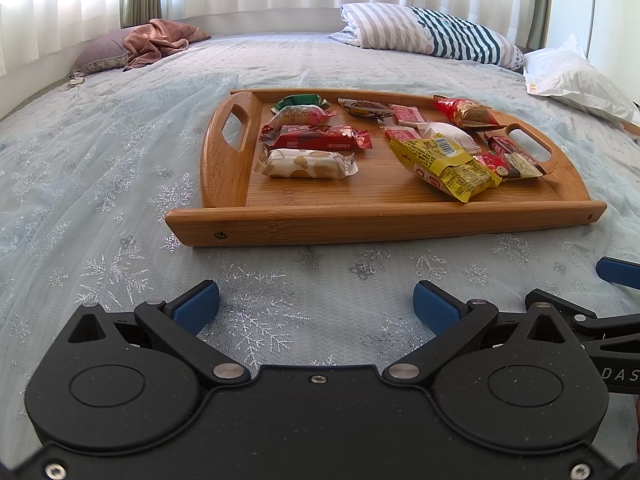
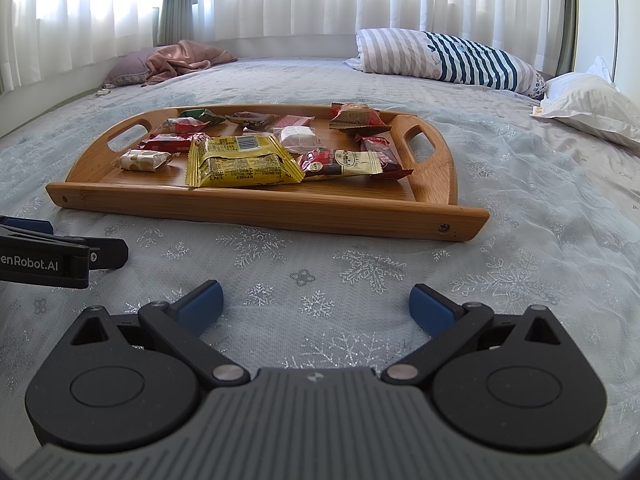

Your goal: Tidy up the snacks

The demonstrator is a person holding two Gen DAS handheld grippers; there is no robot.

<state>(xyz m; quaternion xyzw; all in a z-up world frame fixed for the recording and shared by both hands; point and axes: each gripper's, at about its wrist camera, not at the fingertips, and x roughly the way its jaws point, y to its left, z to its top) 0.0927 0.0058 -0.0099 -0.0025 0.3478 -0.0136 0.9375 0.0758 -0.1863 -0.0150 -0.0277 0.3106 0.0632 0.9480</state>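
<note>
A: On the bedspread [image 1: 100, 168]: one wooden tray [image 1: 384, 224] holding wrapped snacks, among them a yellow packet [image 1: 444, 164].

B: Tools?

A: Left gripper [image 1: 316, 300] and right gripper [image 2: 316, 300], near the tray's front rim, both spread wide, holding nothing.

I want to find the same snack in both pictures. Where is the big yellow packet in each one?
Left wrist view: the big yellow packet lies right of centre, on the right half of the wooden tray.
Right wrist view: the packet lies left of centre, near the tray's front rim.
Shared landmark: the striped pillow behind the tray.
</note>
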